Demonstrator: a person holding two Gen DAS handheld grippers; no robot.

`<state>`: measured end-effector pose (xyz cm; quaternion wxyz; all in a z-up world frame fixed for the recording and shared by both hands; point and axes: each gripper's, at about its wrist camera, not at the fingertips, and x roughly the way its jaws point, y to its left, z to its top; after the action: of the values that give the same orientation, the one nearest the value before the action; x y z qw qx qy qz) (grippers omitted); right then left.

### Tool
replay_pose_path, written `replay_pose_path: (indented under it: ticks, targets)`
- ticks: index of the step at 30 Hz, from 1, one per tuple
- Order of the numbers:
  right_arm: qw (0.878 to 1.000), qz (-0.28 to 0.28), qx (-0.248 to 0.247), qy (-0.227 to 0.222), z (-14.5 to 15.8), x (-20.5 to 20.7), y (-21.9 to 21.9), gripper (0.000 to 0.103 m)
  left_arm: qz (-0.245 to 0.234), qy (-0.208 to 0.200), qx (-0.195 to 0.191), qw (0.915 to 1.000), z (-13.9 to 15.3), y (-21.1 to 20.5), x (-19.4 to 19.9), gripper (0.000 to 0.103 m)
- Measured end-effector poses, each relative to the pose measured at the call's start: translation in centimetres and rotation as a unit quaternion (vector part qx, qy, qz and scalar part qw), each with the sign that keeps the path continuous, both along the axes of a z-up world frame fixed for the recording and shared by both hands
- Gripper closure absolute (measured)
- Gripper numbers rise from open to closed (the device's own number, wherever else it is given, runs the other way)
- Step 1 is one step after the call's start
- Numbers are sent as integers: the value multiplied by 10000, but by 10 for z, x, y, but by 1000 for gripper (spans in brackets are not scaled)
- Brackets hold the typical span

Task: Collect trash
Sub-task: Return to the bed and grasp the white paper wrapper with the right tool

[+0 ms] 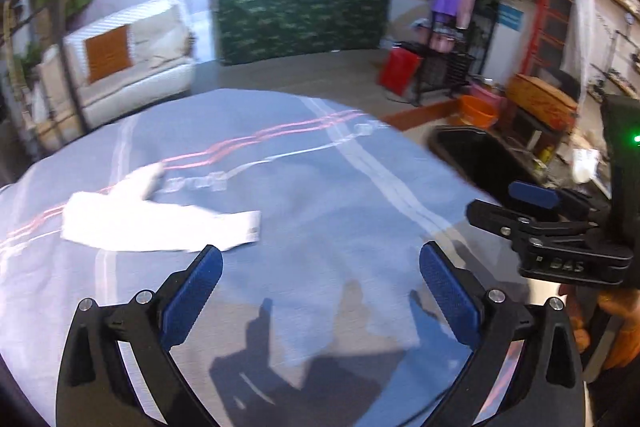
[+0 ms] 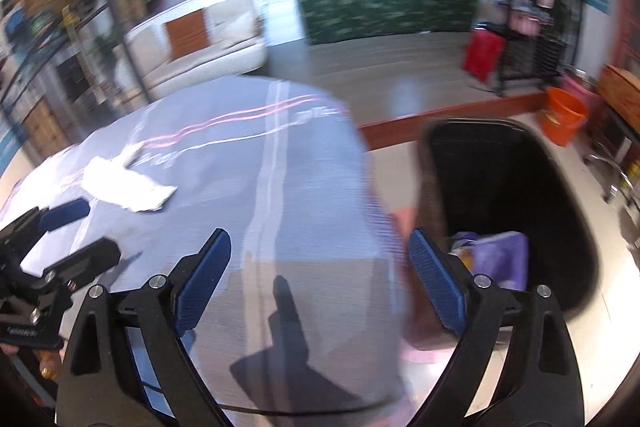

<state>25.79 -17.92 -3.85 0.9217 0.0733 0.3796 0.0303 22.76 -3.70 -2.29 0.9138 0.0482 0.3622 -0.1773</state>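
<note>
Beside the table's [image 2: 280, 187] right edge stands the bin [image 2: 520, 187].

One white crumpled paper [image 1: 160, 223] lies at nine o'clock on the one blue striped cloth [image 1: 320, 195]; one black bin [image 2: 516, 211] stands at three o'clock, holding one purple wrapper [image 2: 500, 259]; one orange bucket [image 2: 562, 121] at two o'clock; two grippers, both empty.

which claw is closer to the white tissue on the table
Left. The left claw hovers open just short of the white tissue; the right claw is off to the tissue's right, by the black bin.
</note>
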Motion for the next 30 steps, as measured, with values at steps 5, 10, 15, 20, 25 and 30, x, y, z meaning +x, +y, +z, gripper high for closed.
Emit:
replay_pose_path:
  ticks: [5, 10, 15, 20, 25, 30]
  targets:
    - [9965, 799, -18, 242, -3, 18, 48, 14, 580, 36, 163, 9982, 0, 50, 0, 5]
    - [9861, 1599, -24, 453, -6, 39, 104, 14, 1064, 72, 172, 9941, 0, 95, -3, 5]
    - [9693, 2365, -171, 645, -8, 67, 164, 14, 1416, 70, 104, 9898, -2, 133, -7, 5]
    - [9532, 2840, -381, 966, -22, 104, 208, 14, 1667, 112, 30, 9859, -3, 161, -12, 5]
    - [9419, 3096, -543, 1186, -38, 135, 244, 14, 1755, 187, -36, 9843, -8, 175, -14, 5]
    - [9335, 3236, -741, 1357, -53, 152, 265, 14, 1747, 251, -60, 9843, -10, 179, -14, 5]
